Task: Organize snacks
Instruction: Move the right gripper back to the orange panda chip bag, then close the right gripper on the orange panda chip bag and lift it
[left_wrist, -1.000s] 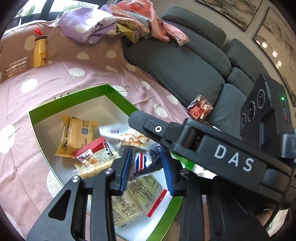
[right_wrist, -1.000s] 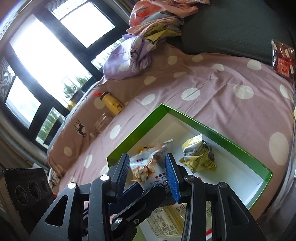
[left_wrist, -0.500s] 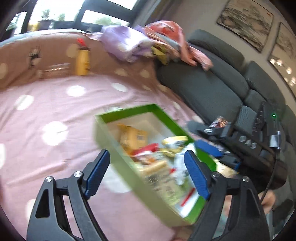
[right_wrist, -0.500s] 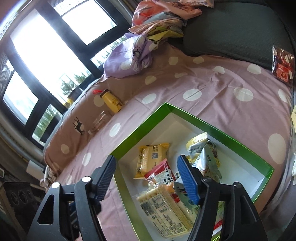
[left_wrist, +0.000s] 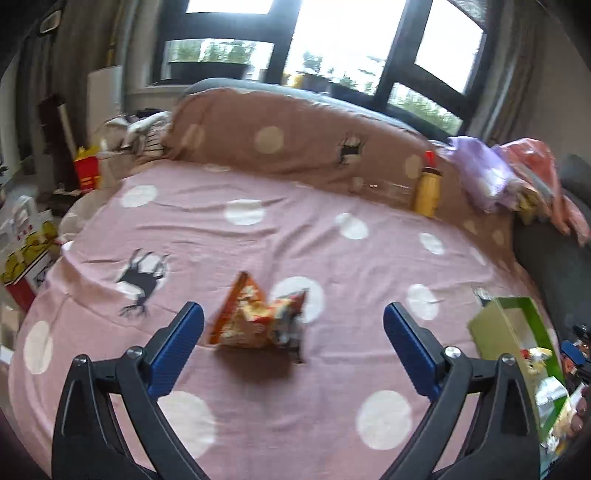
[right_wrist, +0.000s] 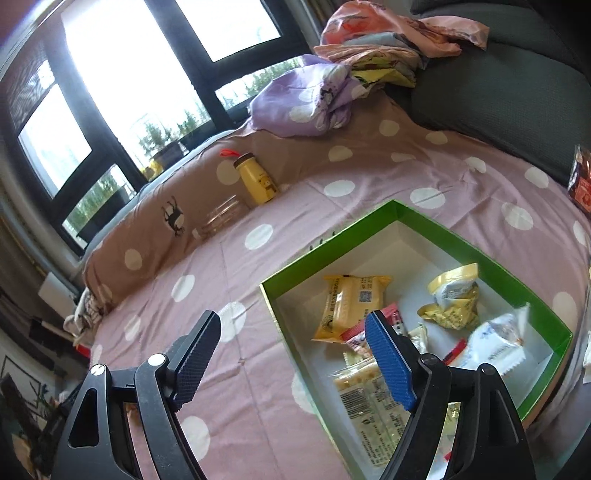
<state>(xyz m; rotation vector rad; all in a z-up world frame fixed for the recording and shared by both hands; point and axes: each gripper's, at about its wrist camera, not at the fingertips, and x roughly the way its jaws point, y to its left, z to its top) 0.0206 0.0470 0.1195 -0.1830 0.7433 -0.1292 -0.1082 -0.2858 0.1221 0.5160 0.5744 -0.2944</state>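
An orange snack bag (left_wrist: 255, 317) lies on the pink dotted cloth, just ahead of my left gripper (left_wrist: 292, 312). Its jaws are opening wide, with the bag between them and no pad touching it. The green box (right_wrist: 399, 206) holds a yellow packet (right_wrist: 349, 308), a crumpled yellow bag (right_wrist: 452, 301), a white-and-blue bag (right_wrist: 495, 341) and a clear cracker pack (right_wrist: 373, 398). My right gripper (right_wrist: 292, 321) hovers over the box's near left corner, jaws opening and nothing between them. The box (left_wrist: 517, 317) also shows at the right edge of the left wrist view.
A yellow bottle (right_wrist: 256, 181) and a clear glass (right_wrist: 221, 218) stand by the brown bolster at the back. A heap of clothes (right_wrist: 317, 99) lies on the grey sofa (right_wrist: 498, 92). A red packet (right_wrist: 581, 181) sits at the far right. Red cartons (left_wrist: 86, 173) stand beyond the cloth's left side.
Both grippers have opened and let go of packets in the box. The left one has swung far left from the box to the orange bag. The right one has drawn back a little.
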